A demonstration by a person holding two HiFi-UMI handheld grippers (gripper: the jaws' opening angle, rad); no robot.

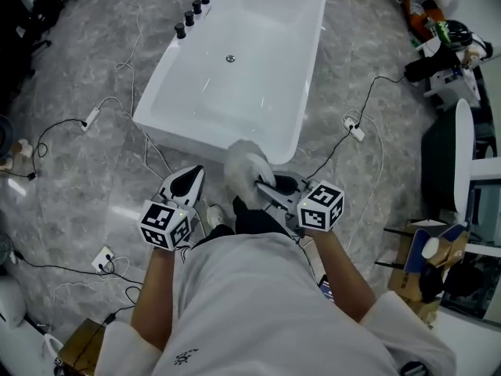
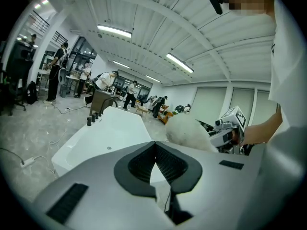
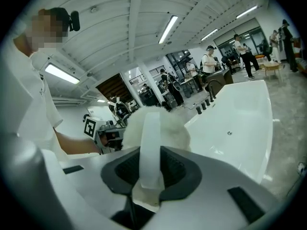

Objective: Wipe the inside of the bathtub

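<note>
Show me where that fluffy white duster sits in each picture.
Head view: duster at centre, by the near end of the bathtub.
Left gripper view: duster right of centre, bathtub to its left.
Right gripper view: duster at centre, strap between the jaws; bathtub right.
Shared landmark: the bathtub.

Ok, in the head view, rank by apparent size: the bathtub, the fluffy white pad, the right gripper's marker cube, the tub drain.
1. bathtub
2. fluffy white pad
3. marker cube on the right gripper, close to the pad and nearer the camera, so unsure
4. drain
</note>
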